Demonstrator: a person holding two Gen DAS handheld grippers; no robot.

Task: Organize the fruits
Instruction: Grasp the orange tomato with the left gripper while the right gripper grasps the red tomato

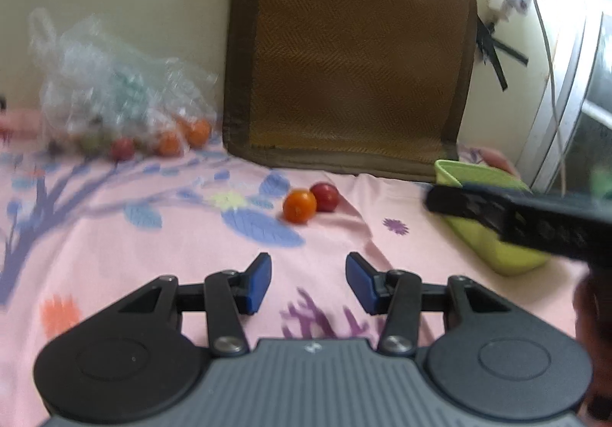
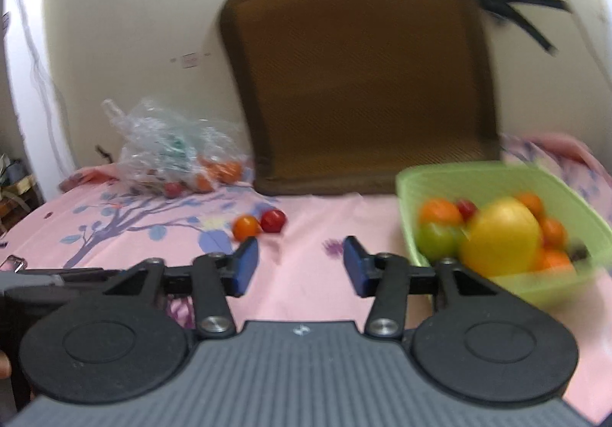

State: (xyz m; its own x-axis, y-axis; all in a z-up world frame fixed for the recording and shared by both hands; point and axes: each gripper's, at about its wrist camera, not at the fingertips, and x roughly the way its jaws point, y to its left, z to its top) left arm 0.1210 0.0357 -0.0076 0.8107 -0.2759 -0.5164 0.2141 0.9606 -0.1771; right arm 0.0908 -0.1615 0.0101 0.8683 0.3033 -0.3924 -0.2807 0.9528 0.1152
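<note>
An orange tomato (image 1: 299, 205) and a red tomato (image 1: 325, 197) lie side by side on the pink sheet; the right wrist view shows the orange one (image 2: 246, 228) and the red one (image 2: 274, 221) too. My left gripper (image 1: 308, 281) is open and empty, short of them. My right gripper (image 2: 300, 268) is open and empty, just right of the pair. A green basket (image 2: 411, 178) at the right holds a yellow fruit (image 2: 501, 239), a green one (image 2: 434, 239) and several small orange and red ones. The basket also shows in the left wrist view (image 1: 493, 251), partly behind the right gripper's body (image 1: 535, 220).
A clear plastic bag (image 1: 111, 94) with more small fruits lies at the back left, also in the right wrist view (image 2: 172, 148). A brown cushion (image 1: 348, 56) leans on the wall behind. The floral pink sheet (image 1: 153, 255) covers the surface. A window frame (image 1: 570, 94) is at the right.
</note>
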